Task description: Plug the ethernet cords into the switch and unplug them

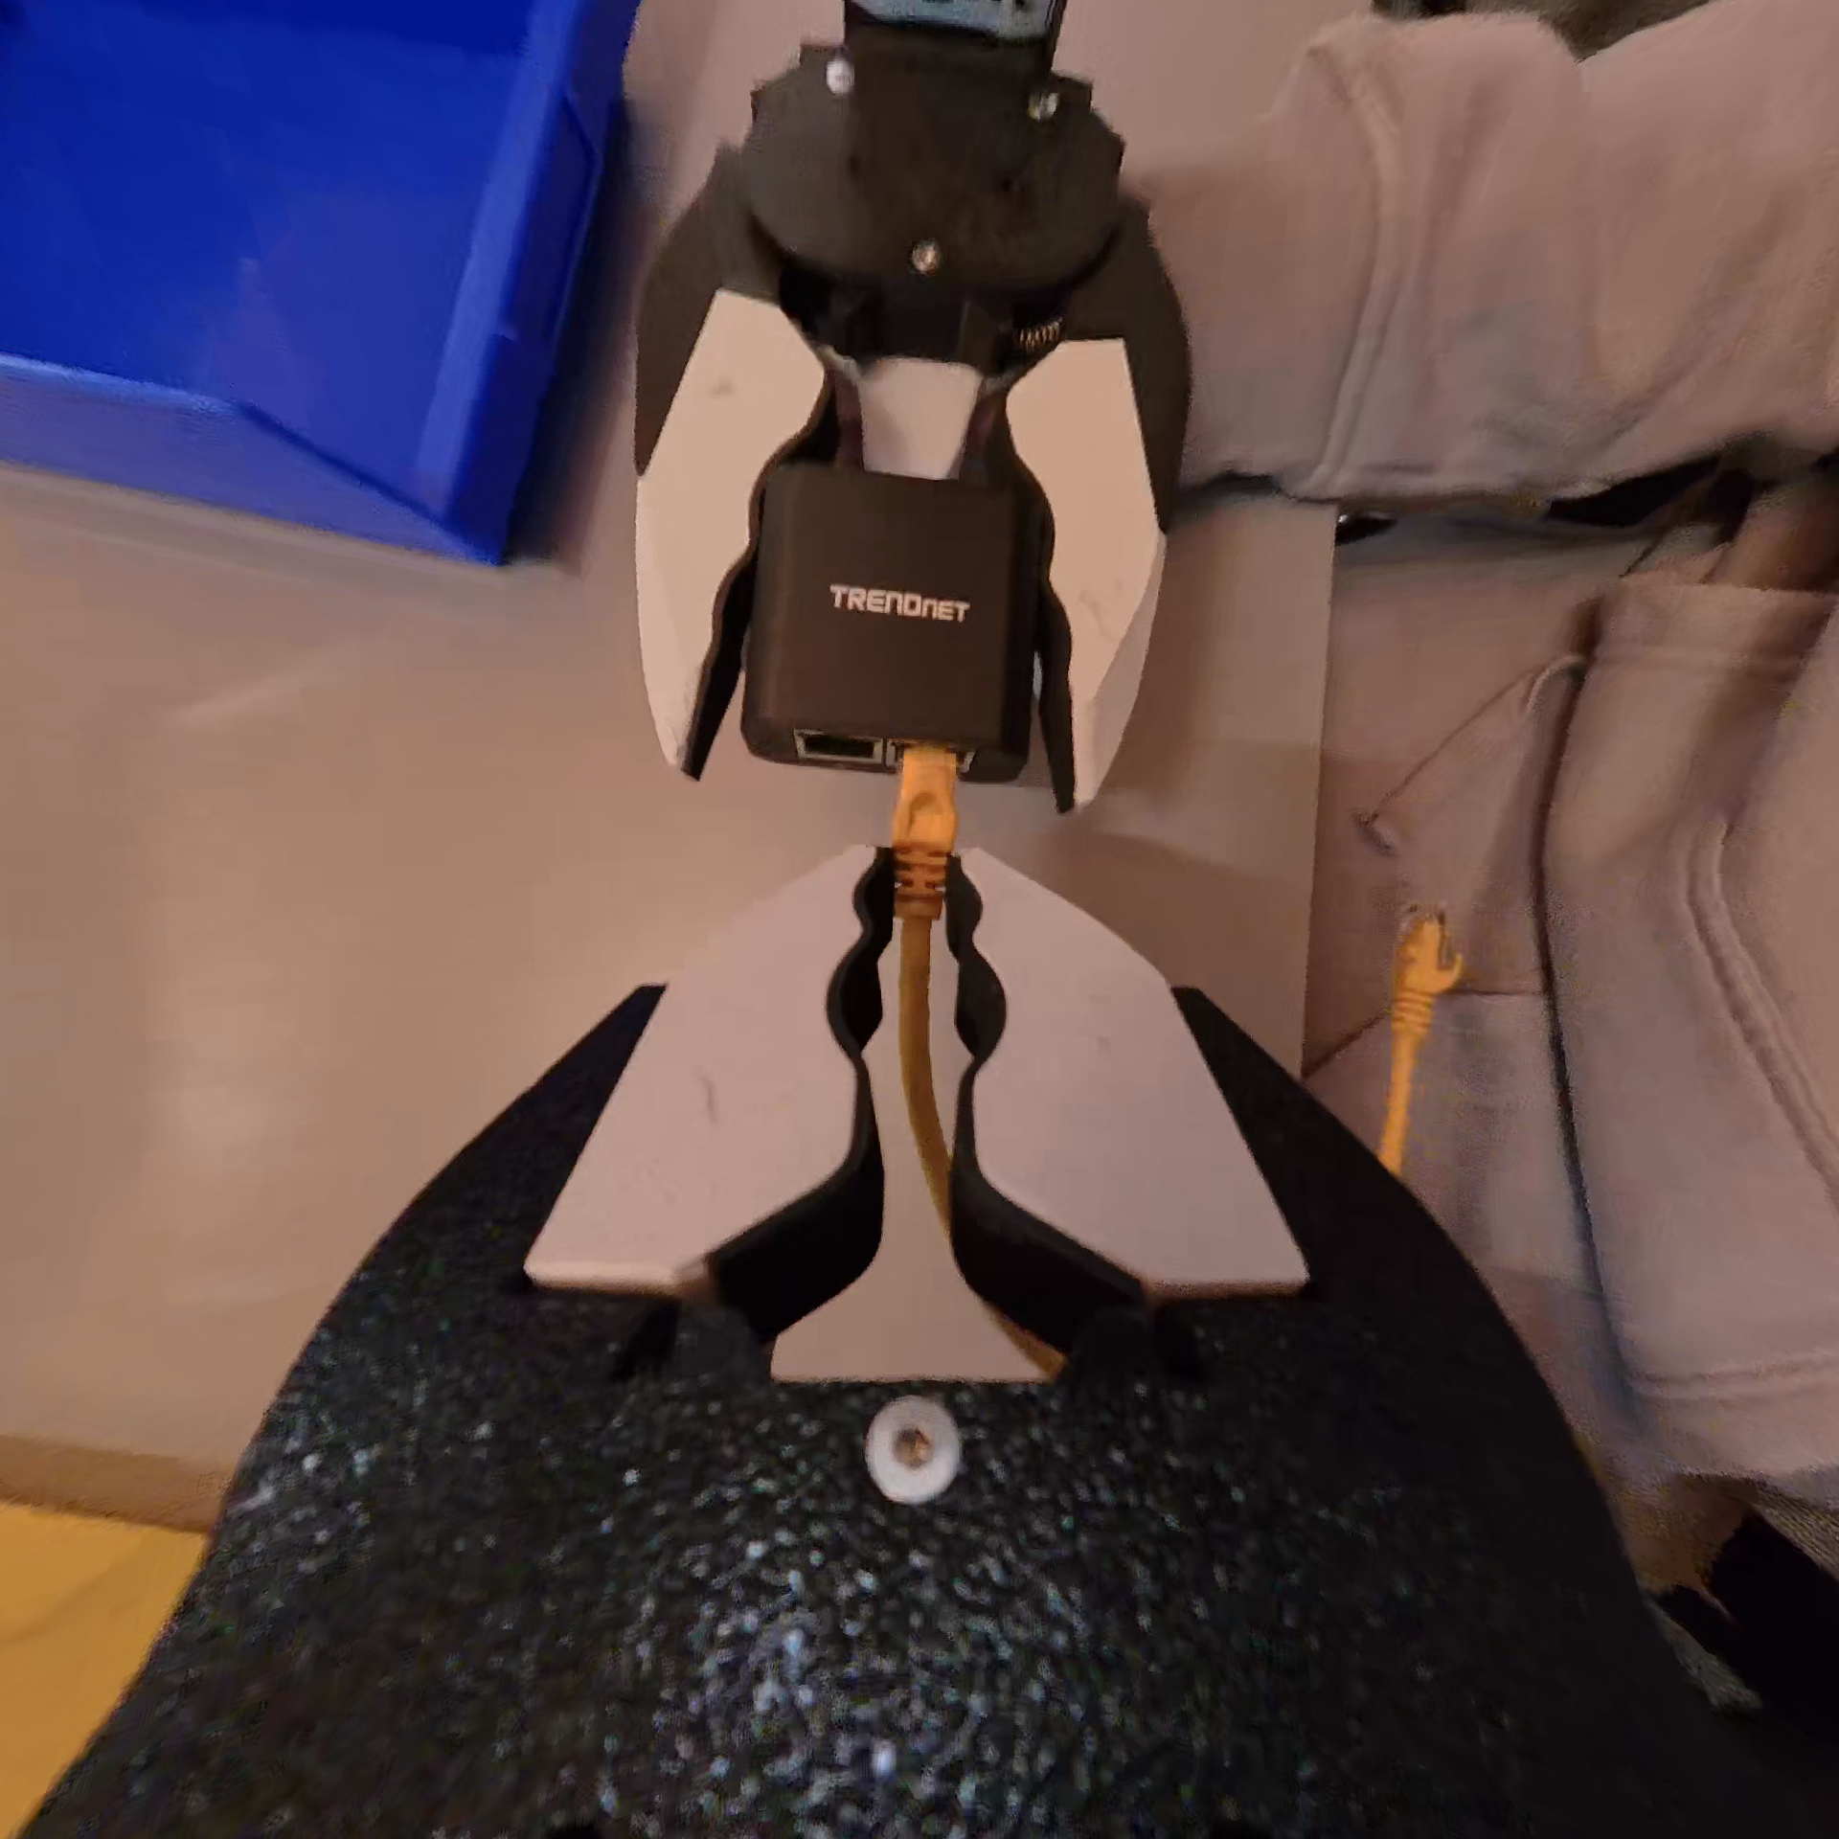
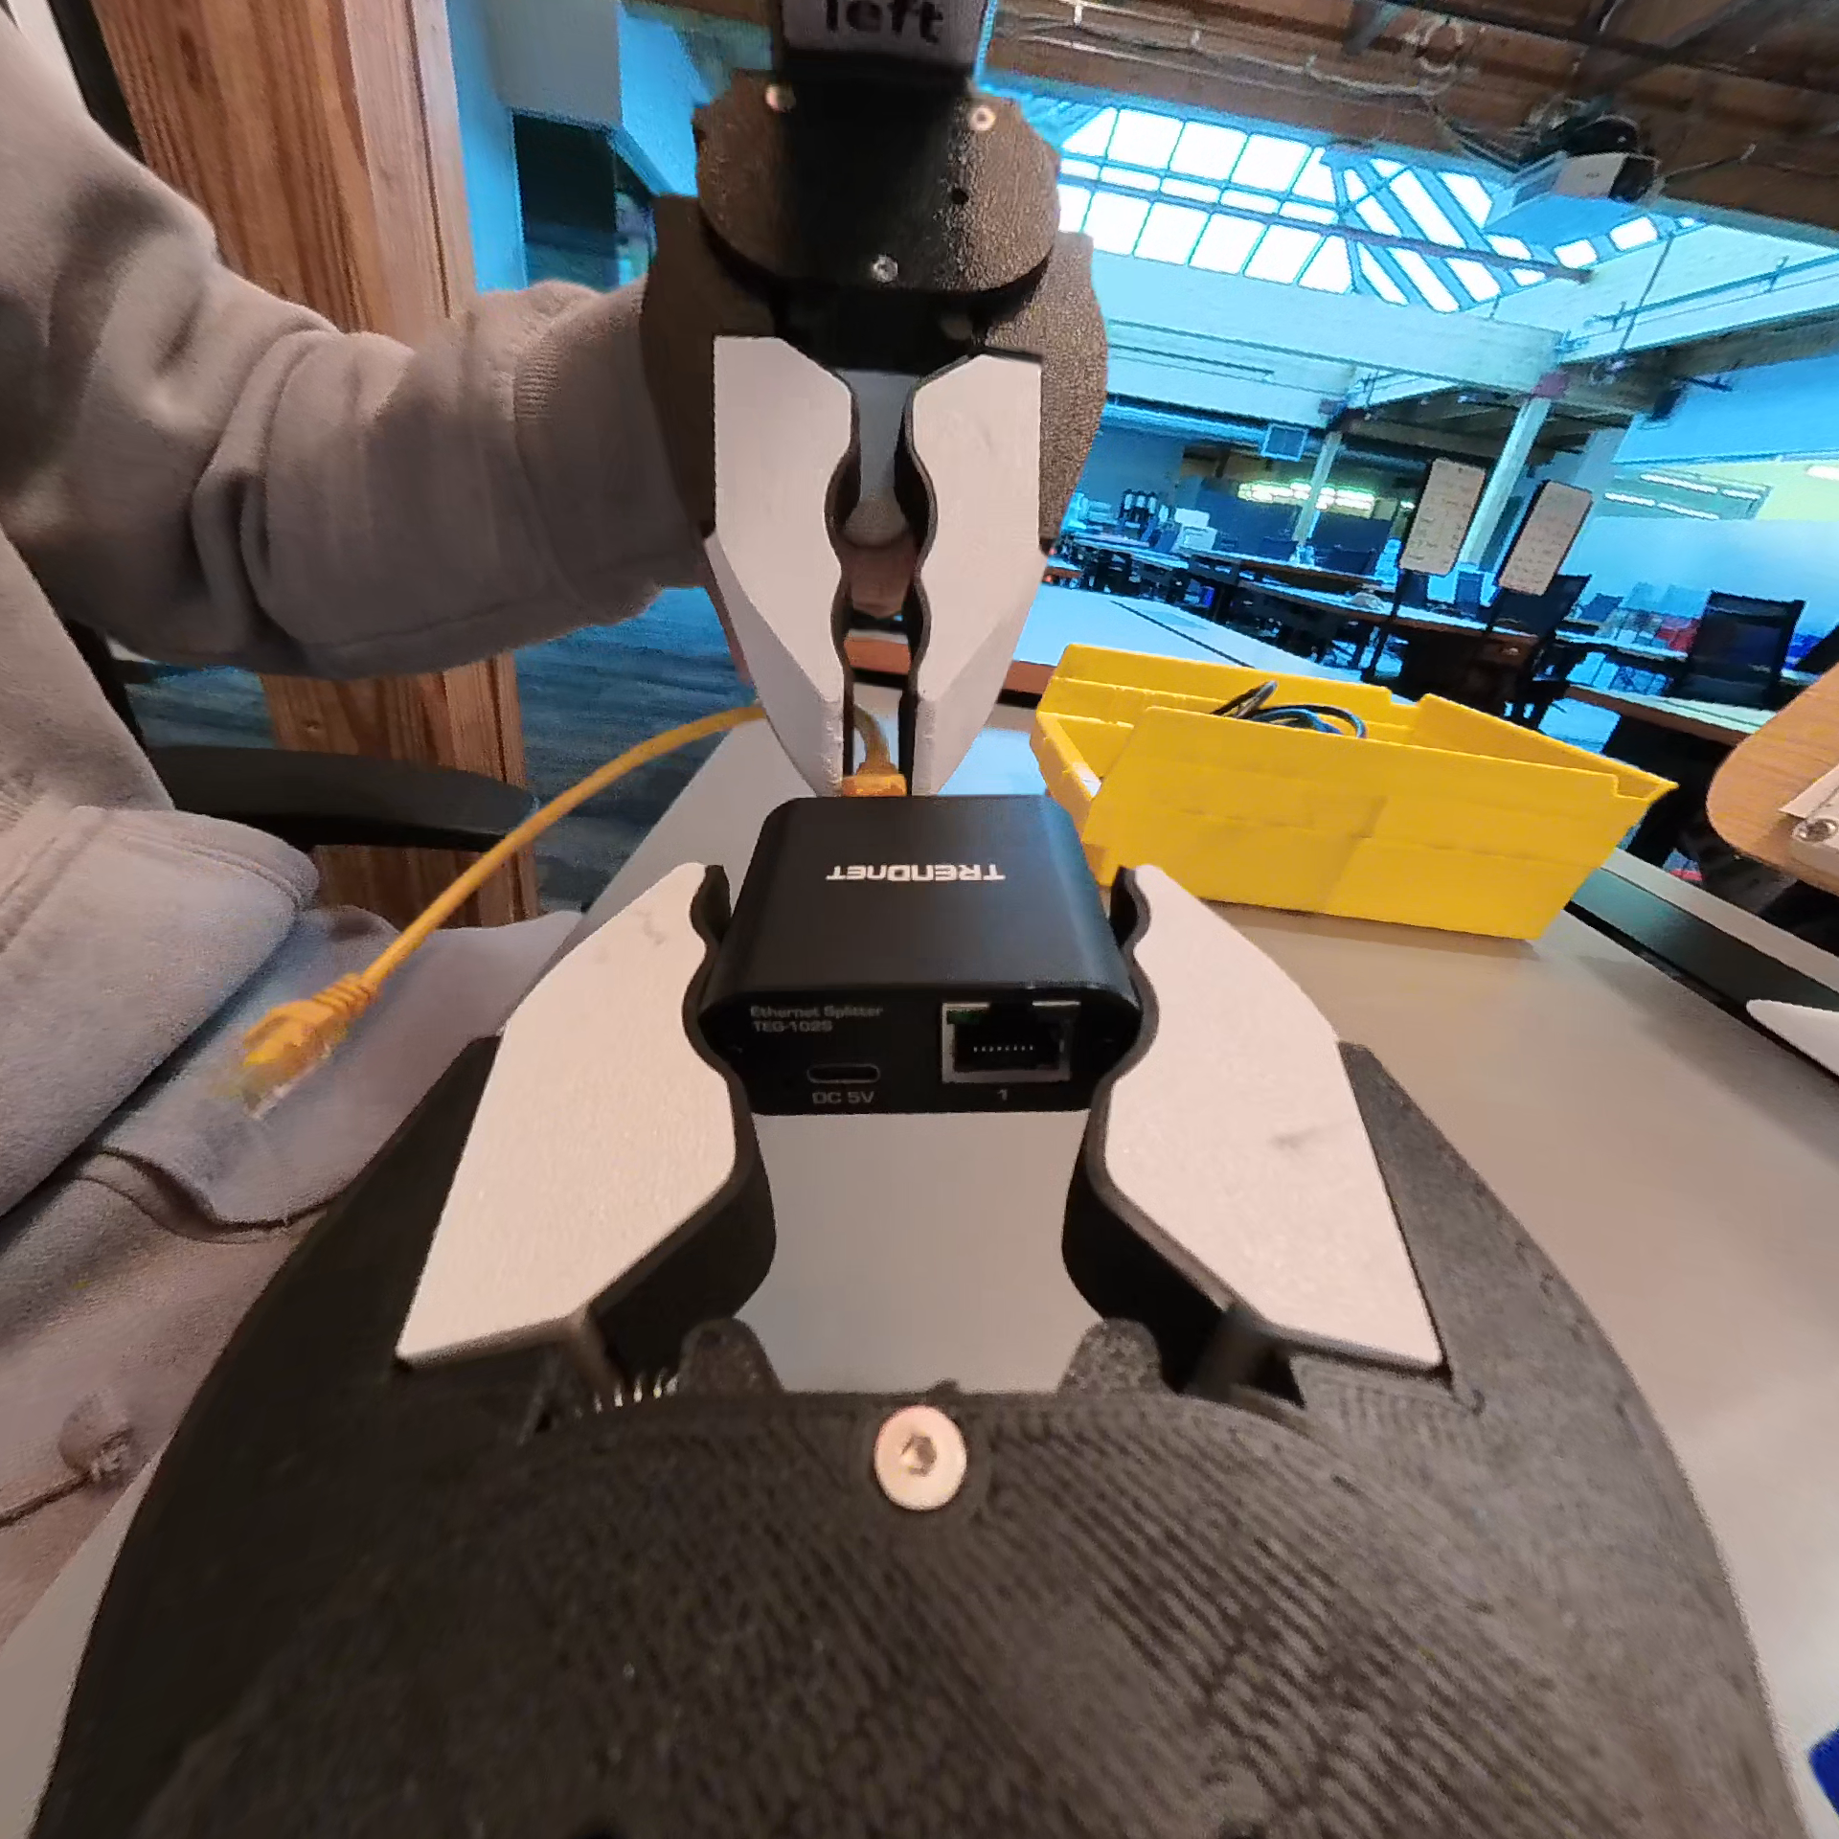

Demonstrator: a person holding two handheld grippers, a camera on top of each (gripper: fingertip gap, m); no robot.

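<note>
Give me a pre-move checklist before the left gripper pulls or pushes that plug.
1. Right gripper clamped on the black switch: ok.
2. Left gripper shut on the yellow plug boot: ok.
3. Plug sits in the right-hand port, as the left wrist view shows it: ok; latched: cannot tell.
4. Neighbouring port empty: ok.
5. Cord's free end lies loose on the grey sweatshirt: ok.

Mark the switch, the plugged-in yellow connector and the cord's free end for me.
switch [image 1: 881, 617]: left wrist view, top face.
plugged-in yellow connector [image 1: 923, 808]: left wrist view, its boot.
free end [image 2: 289, 1045]: right wrist view, loose plug.
</note>
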